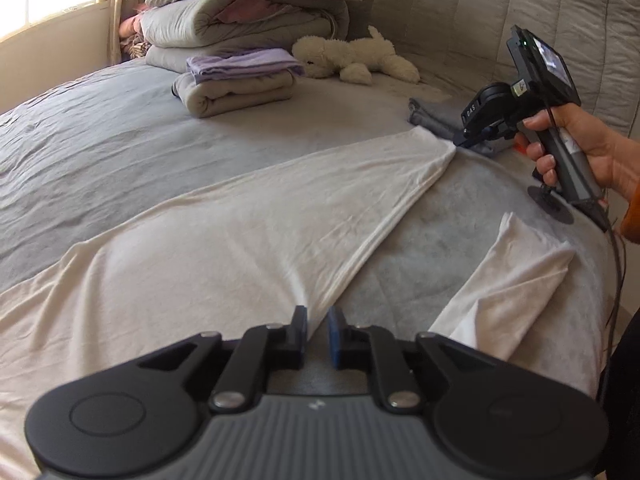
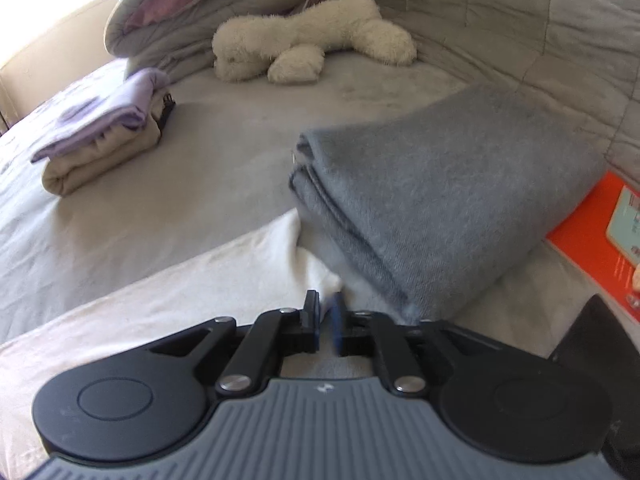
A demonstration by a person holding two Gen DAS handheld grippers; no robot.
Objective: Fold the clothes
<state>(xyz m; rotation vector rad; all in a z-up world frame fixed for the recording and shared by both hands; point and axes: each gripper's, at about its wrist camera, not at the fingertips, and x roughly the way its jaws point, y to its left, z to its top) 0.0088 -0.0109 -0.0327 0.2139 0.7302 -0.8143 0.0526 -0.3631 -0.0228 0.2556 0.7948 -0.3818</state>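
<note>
A white garment (image 1: 224,236) lies spread on the grey bed, folded into a long band that runs from near left to far right. My left gripper (image 1: 318,320) is shut on its near edge. My right gripper (image 1: 460,142), held by a hand, pinches the garment's far corner; in the right wrist view the gripper (image 2: 327,316) is shut on that white corner (image 2: 240,276). A white sleeve (image 1: 516,276) lies loose to the right.
A folded grey cloth (image 2: 440,200) lies just right of the far corner, an orange box (image 2: 592,232) beyond it. A folded purple and beige pile (image 1: 236,80), a white plush toy (image 1: 352,58) and stacked quilts (image 1: 240,12) sit at the back.
</note>
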